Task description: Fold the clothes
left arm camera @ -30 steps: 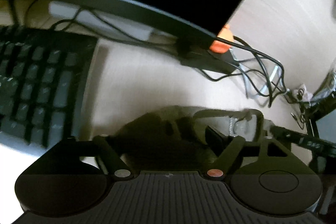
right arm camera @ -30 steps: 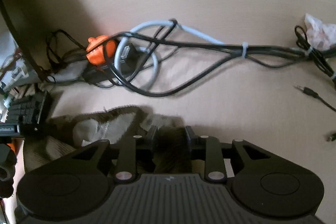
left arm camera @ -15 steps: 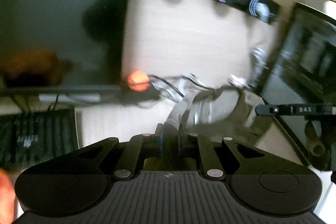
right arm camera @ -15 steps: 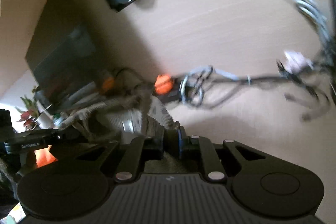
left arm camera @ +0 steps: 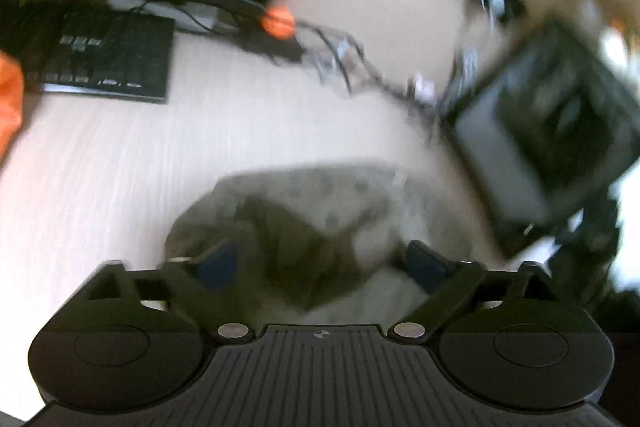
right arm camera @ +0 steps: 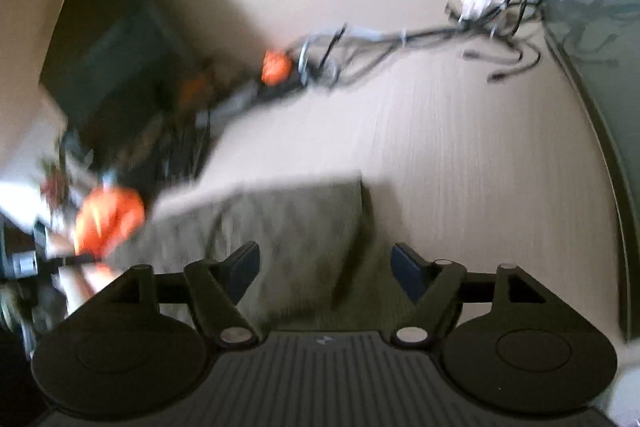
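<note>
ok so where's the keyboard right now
In the left wrist view, the keyboard lies upper left on the desk, left of the orange ball and cables.

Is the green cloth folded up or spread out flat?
Folded, at least once: the green cloth shows a straight doubled edge on the desk. Blur hides how neatly.

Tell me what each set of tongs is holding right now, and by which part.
Nothing. The left tongs and right tongs have just been opening, and both stand open over the olive garment, which lies on the desk ungripped.
</note>
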